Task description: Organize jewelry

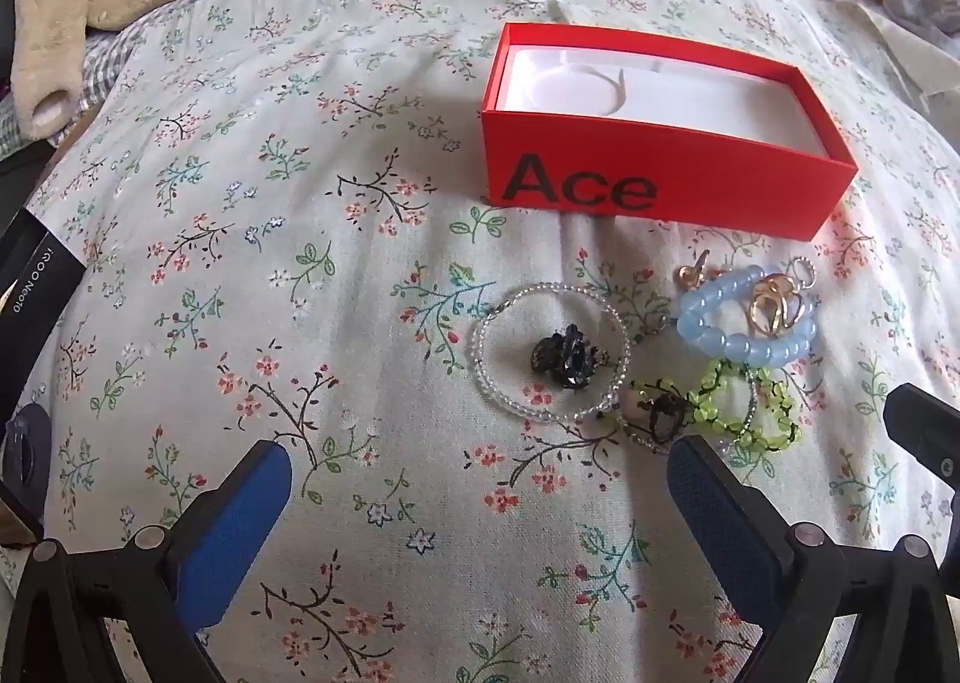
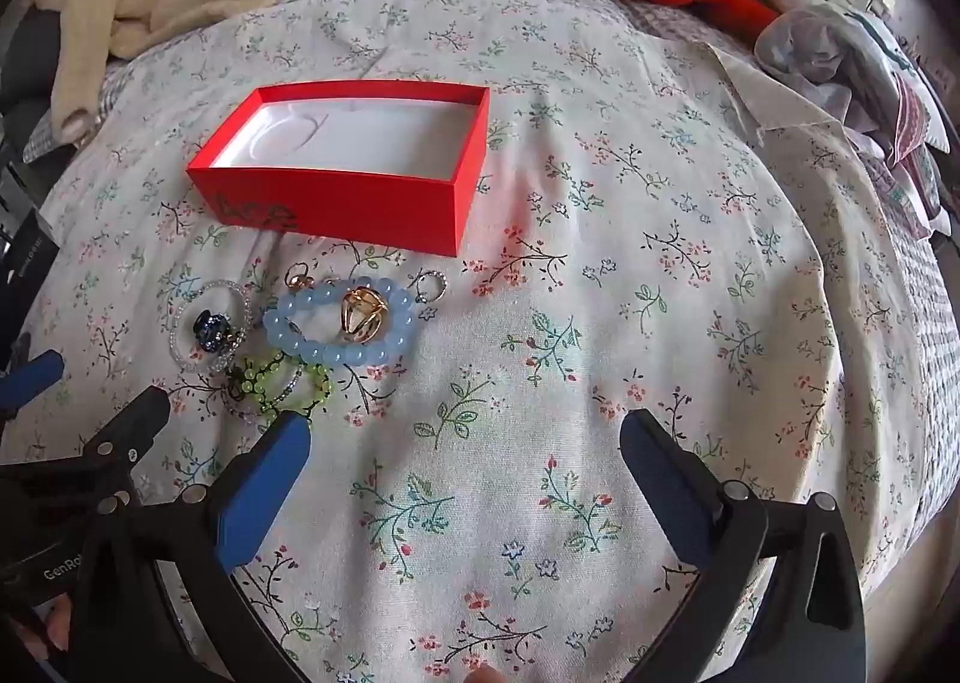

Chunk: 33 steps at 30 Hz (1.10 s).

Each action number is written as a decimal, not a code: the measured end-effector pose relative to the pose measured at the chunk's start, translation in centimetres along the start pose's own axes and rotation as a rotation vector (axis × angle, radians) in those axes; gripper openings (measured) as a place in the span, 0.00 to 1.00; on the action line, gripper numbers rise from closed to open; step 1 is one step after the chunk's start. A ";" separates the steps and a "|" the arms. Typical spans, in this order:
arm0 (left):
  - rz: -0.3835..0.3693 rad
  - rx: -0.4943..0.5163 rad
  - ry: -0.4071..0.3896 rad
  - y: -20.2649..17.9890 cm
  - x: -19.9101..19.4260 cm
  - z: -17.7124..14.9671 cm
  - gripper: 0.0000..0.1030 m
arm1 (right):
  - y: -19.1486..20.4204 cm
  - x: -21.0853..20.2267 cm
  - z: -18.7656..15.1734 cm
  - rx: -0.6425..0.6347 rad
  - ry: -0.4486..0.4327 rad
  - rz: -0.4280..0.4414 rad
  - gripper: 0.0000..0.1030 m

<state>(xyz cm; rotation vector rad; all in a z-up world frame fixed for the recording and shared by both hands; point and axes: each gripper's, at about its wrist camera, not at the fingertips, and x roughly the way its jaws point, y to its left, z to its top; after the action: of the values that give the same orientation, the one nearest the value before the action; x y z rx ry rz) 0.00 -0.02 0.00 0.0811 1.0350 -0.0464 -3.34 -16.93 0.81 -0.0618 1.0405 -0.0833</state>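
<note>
Jewelry pile: a clear bead bracelet (image 1: 552, 353) ringing a black ornament (image 1: 567, 362), a blue bead bracelet (image 1: 741, 323) with gold rings (image 1: 774, 305) lying on it, a green bead bracelet (image 1: 744, 404), and a small silver ring (image 2: 432, 287); all lie clustered on the floral bedspread (image 1: 300, 275), just in front of the red box (image 1: 666, 191).
Red box: open, white tray bare; nothing is sorted yet, by my reading.
Left gripper (image 1: 480, 497): released, jaws spread wide, nothing between them; it hovers tilted down, near the clear bracelet.
Right gripper (image 2: 465, 443): released likewise, holding nothing; its left finger (image 2: 264, 485) sits just beside the green beads.
Step in hand: you pick the first piece, probably.
Approach: take an outer piece first; the blue bracelet overlaps the green one and carries the rings, so lifting it early may scatter them.
Grip: close across the bead strand, not over the whole loop.
Surface: soft fabric; press lightly, or you pinch cloth with the beads.
Risk: the green strand looks tangled with a dark piece; lift slowly.
</note>
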 end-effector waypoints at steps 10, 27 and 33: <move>-0.003 -0.008 -0.004 -0.5 0.6 0.1 1.00 | 0.0 0.0 0.0 -0.002 0.001 -0.002 1.00; 0.002 -0.003 0.003 -0.8 0.4 -0.2 1.00 | 0.1 0.0 0.0 -0.003 0.001 -0.002 1.00; 0.000 0.000 -0.001 -0.2 0.0 -0.2 1.00 | 0.2 0.0 0.1 -0.006 0.001 -0.005 1.00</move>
<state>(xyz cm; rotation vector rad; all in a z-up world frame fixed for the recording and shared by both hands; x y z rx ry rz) -0.17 -0.24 -0.09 0.0811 1.0336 -0.0463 -3.27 -16.76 0.80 -0.0696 1.0416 -0.0850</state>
